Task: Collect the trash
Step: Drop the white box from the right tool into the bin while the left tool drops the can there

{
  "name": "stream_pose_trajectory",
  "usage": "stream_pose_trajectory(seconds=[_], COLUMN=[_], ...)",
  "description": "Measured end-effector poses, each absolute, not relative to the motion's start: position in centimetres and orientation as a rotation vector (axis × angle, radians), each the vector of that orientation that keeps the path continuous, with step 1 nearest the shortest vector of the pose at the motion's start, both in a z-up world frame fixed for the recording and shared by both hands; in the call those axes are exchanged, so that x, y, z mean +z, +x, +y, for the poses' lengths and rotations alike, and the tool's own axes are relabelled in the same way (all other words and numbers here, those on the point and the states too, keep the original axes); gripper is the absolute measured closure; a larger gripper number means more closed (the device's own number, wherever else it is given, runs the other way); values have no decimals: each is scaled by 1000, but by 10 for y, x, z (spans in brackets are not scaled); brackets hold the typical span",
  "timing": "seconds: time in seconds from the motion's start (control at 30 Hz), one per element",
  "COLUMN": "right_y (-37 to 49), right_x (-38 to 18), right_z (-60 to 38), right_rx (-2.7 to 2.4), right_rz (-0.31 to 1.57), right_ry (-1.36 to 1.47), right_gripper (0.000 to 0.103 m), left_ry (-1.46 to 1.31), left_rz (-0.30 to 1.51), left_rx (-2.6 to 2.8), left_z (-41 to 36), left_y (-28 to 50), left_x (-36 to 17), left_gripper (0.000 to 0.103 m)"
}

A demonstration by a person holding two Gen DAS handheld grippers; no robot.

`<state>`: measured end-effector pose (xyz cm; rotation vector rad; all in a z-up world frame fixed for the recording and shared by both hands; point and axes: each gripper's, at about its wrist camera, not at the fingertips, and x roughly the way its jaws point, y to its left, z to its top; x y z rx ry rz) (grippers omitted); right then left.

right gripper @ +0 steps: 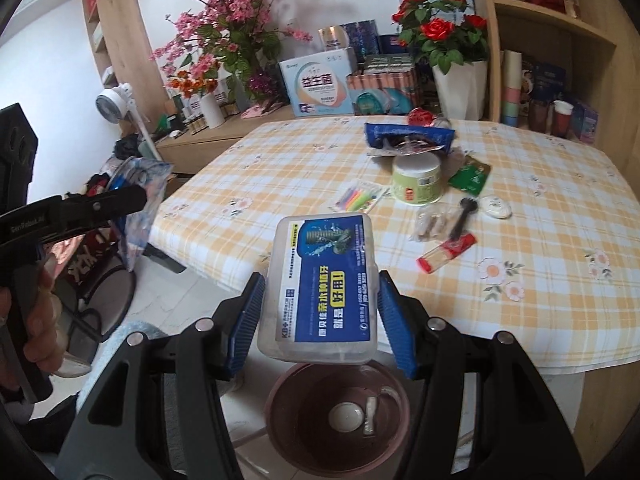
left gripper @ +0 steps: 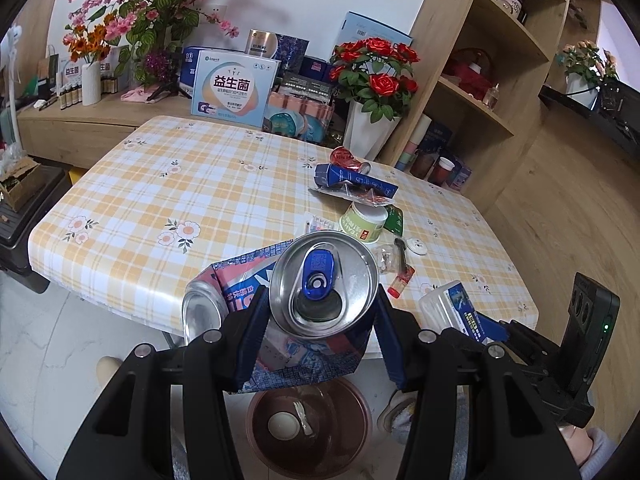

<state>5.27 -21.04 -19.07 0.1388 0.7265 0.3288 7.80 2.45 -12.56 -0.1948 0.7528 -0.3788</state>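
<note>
Below our two claws sits the brown bin [right gripper: 340, 412] at 6 o'clock, so we bring the left claw [left gripper: 318, 320], clamped on the crushed can [left gripper: 320, 280], and the right claw [right gripper: 320, 320], gripping the plastic box [right gripper: 324, 280], squarely over its mouth before letting go.

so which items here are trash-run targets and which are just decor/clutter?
Job:
- crushed can, in left gripper
- plastic box, in right gripper
- bin
- table litter: green tub, blue carton

Background:
- rose vase
- probiotic box
- fan
</note>
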Motion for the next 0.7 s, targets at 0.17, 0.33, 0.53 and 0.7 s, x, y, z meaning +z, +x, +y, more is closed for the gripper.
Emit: stream_pose_trajectory(seconds=[0.17,0.33,0.53,0.7], right_y=[52,54,54,55], right_x=[-189,-179,-169,-160], right_z=[-206,-220,-238,-250], right_rx=[346,251,182,145], right_rz=[720,670,628,611], right_ry=[162,150,129,94], right_gripper=[14,6,6,6], left_ry=[-194,-201,-197,-195], left_rz=[753,755,777,797], left_rx=[-375,-388,-424,-452], left_z=[26,26,16,8], left_y=[76,75,76,75], left_x=[-125,-123,-126,-129], left_gripper=[53,53,53,53])
